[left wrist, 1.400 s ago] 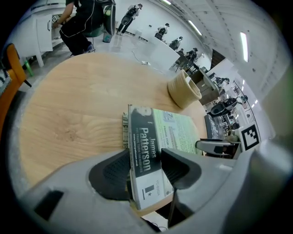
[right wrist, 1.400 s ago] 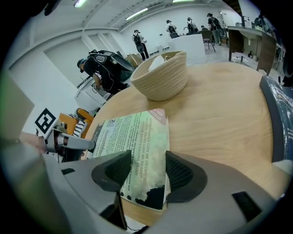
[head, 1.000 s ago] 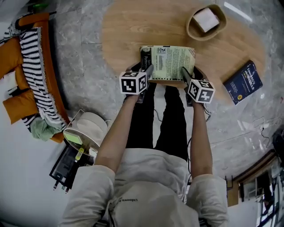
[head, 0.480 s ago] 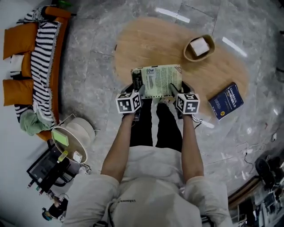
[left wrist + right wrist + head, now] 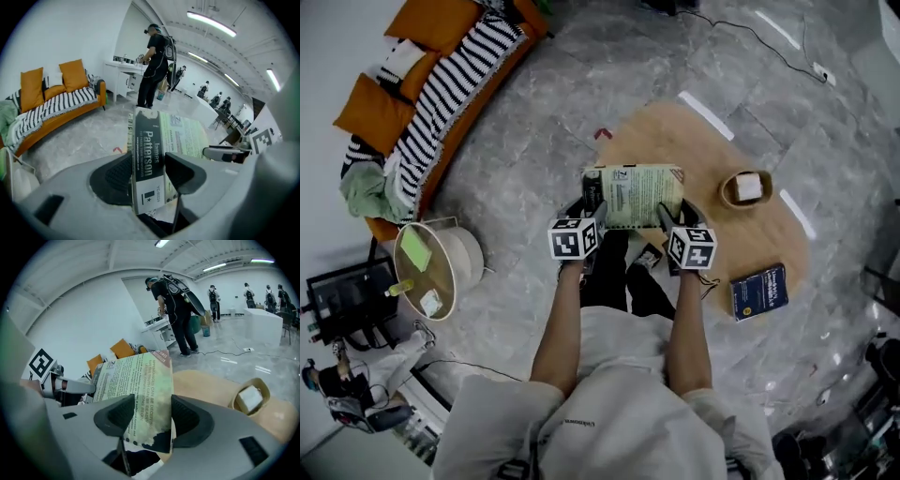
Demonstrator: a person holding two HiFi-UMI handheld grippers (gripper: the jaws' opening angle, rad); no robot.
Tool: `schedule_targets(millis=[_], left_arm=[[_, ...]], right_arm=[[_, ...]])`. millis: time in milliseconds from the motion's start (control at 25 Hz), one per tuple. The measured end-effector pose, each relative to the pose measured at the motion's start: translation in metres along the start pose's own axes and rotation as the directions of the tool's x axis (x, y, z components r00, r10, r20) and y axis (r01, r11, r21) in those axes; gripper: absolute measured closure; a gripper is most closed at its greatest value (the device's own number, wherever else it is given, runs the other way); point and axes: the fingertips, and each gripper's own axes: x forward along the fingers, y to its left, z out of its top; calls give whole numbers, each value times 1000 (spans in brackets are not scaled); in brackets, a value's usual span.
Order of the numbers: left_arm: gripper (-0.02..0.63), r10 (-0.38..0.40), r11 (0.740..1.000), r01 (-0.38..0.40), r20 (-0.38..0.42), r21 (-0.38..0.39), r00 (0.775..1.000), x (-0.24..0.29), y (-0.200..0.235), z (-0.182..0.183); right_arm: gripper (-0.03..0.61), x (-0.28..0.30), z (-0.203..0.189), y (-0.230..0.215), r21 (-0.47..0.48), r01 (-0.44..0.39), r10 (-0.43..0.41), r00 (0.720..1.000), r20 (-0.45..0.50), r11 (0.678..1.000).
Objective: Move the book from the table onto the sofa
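Note:
A pale green paperback book (image 5: 636,195) with a black spine is held up off the wooden table (image 5: 694,159), back cover up. My left gripper (image 5: 593,213) is shut on the book's spine end (image 5: 146,159). My right gripper (image 5: 667,217) is shut on the opposite edge (image 5: 145,404). The orange sofa (image 5: 422,103) with a striped throw lies at the upper left of the head view, and shows at the left in the left gripper view (image 5: 51,110).
A blue book (image 5: 758,292) lies at the table's near right edge; a small basket (image 5: 747,187) with a white block sits on the table. A round side table (image 5: 431,270) stands by the sofa's near end. A person (image 5: 154,65) stands further back.
The book has come up off the table in both grippers. The view has swung so the sofa sits further up and right, and the table looks smaller.

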Motion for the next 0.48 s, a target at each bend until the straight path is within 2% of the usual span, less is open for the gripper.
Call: schedule_targets(millis=[240, 480], left_arm=[[400, 83, 992, -75, 83, -97, 993, -60, 48, 18], [400, 189, 962, -136, 217, -237, 958, -116, 115, 37]], right_arm=[[366, 15, 35, 72, -101, -107, 106, 994, -15, 989], [365, 50, 78, 158, -246, -222, 218, 975, -40, 944]])
